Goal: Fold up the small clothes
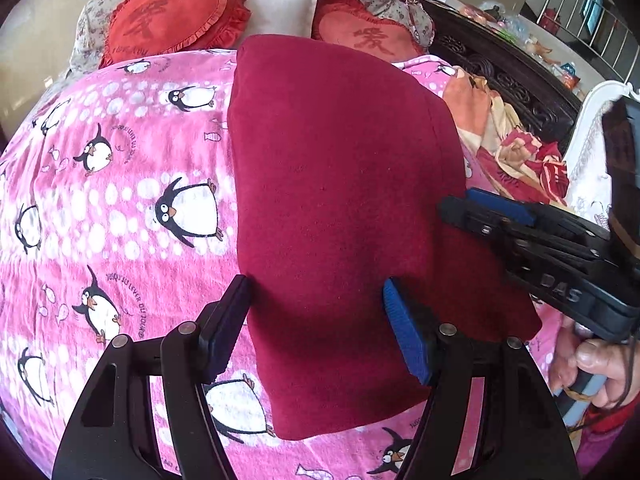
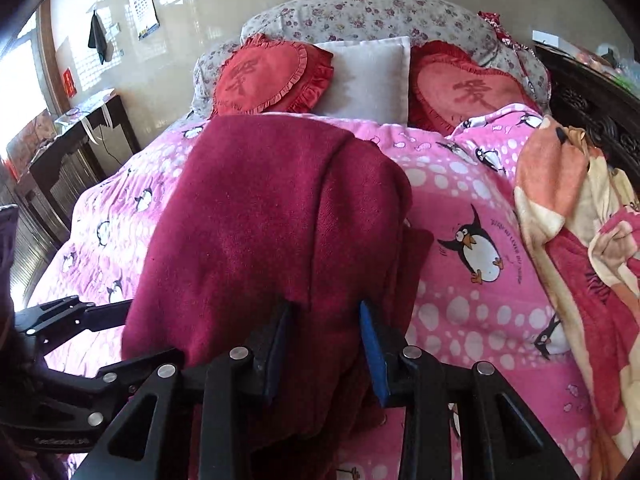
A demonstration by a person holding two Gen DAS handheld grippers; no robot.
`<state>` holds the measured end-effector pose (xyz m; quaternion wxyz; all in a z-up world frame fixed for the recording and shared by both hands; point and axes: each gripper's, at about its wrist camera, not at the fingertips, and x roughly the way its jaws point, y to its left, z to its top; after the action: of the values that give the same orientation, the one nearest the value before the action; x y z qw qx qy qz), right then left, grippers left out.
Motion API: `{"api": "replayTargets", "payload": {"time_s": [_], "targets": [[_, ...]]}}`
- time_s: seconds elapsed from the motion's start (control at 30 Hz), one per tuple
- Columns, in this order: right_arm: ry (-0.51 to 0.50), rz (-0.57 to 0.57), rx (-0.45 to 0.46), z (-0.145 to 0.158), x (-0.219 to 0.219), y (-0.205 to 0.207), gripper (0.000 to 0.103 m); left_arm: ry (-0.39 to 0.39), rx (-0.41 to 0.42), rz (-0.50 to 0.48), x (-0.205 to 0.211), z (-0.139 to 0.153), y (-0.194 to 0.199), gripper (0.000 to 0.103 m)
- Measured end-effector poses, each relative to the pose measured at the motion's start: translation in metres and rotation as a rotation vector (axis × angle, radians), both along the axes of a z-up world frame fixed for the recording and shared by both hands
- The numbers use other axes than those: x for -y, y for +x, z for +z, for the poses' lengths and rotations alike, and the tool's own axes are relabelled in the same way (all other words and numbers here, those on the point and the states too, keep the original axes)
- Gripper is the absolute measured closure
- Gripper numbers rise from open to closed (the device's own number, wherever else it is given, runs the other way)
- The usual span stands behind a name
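A dark red fleece garment [image 1: 340,184] lies folded lengthwise on the pink penguin bedspread [image 1: 120,208]. My left gripper [image 1: 316,320] is open just above its near end, one finger at each side. My right gripper [image 1: 456,204] comes in from the right at the garment's right edge. In the right wrist view the garment [image 2: 248,224] fills the middle, and my right gripper [image 2: 326,344] has its fingers part open around a raised fold at the near edge. The left gripper's arm [image 2: 72,312] shows at the left there.
Two red heart cushions [image 2: 272,76] and a white pillow [image 2: 368,76] lie at the bed's head. A crumpled orange and pink blanket [image 2: 580,216] lies along the right side. A dark carved cabinet [image 1: 504,76] stands right of the bed, a dark side table [image 2: 76,144] left.
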<state>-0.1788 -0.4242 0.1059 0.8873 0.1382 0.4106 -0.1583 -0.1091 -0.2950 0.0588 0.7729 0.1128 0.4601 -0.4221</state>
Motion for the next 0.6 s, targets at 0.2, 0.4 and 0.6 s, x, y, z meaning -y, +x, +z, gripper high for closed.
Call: {"api": "replayTargets", "payload": {"time_s": [0.2,0.4,0.6], "targets": [[0.027,-0.004,0.022,0.018,-0.017,-0.025,0.07,-0.001,-0.001,0.0,0.0,0.0,0.001,0.035],[0.063,-0.079,-0.009,-0.018,-0.002,-0.03,0.043,-0.019,-0.023,-0.013,-0.003,0.001,0.004,0.035],[0.218,-0.13,0.162,-0.007,0.025,-0.047,0.037,-0.127,-0.089,-0.006,-0.013,0.009,0.03,0.031]]}}
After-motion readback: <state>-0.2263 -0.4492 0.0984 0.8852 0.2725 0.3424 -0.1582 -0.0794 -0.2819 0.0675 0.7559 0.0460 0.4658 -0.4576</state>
